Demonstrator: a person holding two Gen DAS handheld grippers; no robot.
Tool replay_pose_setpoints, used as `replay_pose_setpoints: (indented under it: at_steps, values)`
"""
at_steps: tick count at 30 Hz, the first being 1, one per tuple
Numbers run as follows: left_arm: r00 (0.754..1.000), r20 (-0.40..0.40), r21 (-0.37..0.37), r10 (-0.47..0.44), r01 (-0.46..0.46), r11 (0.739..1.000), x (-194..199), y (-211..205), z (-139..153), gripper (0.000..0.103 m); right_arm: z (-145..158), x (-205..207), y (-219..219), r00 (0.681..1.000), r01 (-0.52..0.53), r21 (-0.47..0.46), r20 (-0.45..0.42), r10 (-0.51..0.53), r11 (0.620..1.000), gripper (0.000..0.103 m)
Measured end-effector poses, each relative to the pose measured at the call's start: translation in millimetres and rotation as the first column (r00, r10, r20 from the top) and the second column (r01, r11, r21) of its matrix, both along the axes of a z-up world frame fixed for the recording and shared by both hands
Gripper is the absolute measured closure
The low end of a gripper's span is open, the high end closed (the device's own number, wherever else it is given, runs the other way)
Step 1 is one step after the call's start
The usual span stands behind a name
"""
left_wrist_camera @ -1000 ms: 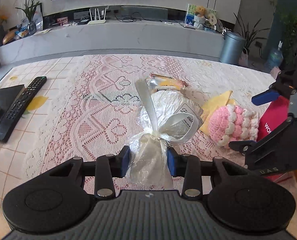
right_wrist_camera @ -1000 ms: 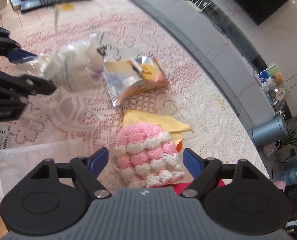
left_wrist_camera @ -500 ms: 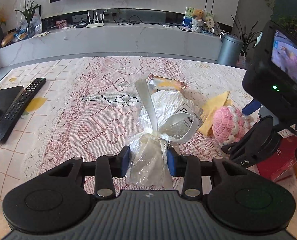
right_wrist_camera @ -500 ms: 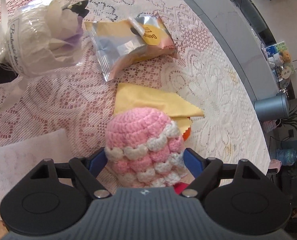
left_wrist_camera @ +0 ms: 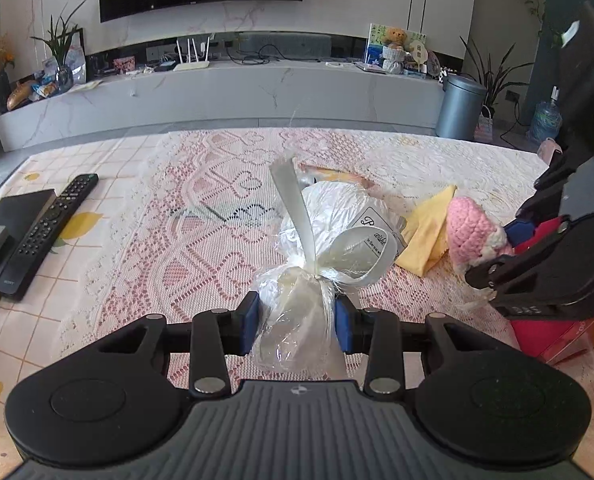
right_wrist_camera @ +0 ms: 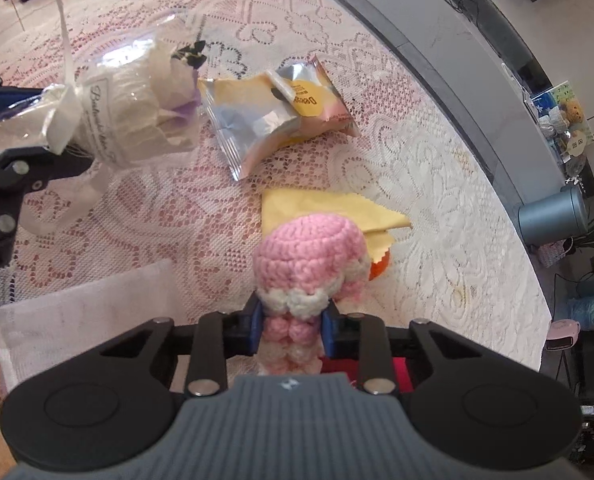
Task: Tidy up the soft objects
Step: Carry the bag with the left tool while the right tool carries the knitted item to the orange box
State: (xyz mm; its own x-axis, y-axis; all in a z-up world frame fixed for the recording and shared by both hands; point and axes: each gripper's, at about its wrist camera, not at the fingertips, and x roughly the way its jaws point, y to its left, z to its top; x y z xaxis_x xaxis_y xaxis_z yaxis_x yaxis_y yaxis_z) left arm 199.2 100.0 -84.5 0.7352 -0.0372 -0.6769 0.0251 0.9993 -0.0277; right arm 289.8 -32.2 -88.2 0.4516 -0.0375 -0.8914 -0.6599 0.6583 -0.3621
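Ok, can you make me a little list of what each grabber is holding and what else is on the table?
left gripper: shut on the clear wrapped bundle with a white ribbon
right gripper: jaws have just been closing, now squeezing the pink and white crochet toy
snack packet: lying flat on the lace tablecloth
yellow cloth: under the toy's far end
remote control: far left, beside dark boxes

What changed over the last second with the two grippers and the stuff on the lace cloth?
The right gripper has just been closing: its jaws, wide around the pink crochet piece a second ago, now pinch its lower part, squeezing it narrow. Unchanged: the left gripper still clamps the neck of the ribbon-tied cellophane bag; the snack packet and yellow cloth lie where they were.
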Motion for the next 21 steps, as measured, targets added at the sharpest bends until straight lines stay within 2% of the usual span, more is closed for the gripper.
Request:
replay_pose_setpoints:
  at_steps: [3, 10, 15, 21]
  values:
    - [1.0, 0.007, -0.001, 0.021, -0.021, 1.0, -4, 0, 7, 0.059, 17, -9, -8, 1.0, 0.016, 0.079, -0.008, -0.016, 0.997, 0.075]
    - [0.997, -0.008, -0.084, 0.08, -0.081, 0.993, -21, 6, 28, 0.059, 59, -33, -33, 0.998, 0.057, 0.282, -0.01, -0.056, 0.958, 0.075]
    - [0.996, -0.007, -0.133, 0.086, -0.086, 0.987, -38, -1, 46, 0.059, 88, -55, -60, 0.996, 0.093, 0.438, -0.03, -0.088, 0.894, 0.075]
    - [0.999, 0.028, -0.126, 0.04, -0.036, 0.991, -53, -29, 72, 0.059, 117, -85, -108, 0.987, 0.149, 0.555, -0.029, -0.159, 0.819, 0.075]
